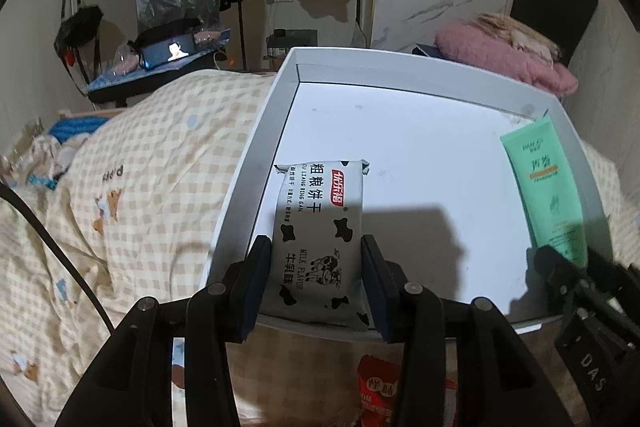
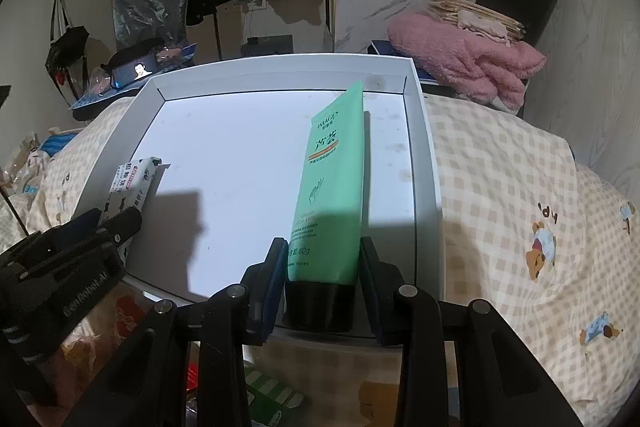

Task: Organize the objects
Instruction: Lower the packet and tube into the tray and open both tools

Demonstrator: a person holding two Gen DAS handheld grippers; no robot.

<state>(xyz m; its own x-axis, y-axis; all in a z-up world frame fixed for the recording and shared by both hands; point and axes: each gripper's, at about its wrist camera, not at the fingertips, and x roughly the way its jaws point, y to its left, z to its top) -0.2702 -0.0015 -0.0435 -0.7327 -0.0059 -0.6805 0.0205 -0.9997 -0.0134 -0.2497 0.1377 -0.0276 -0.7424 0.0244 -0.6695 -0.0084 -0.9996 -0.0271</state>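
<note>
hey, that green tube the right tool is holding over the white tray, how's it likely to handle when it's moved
The green tube looks like soft plastic, so it would probably flex under the right tool. Its glossy skin may be slippery. The flat crimped end should keep it from rolling far in the white tray.

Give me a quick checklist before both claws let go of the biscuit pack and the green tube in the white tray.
1. Biscuit pack between the left claw pads: ok, gripped at its near end.
2. Green tube in the right claw: ok, gripped near its black cap.
3. Both items over the tray floor: ok, pack along the left wall, tube along the right.
4. Items resting flat on the floor: cannot tell, near ends sit at the front rim.
5. Space between the two items: ok, bare floor.
6. Tray steady on the quilt: cannot tell.
</note>
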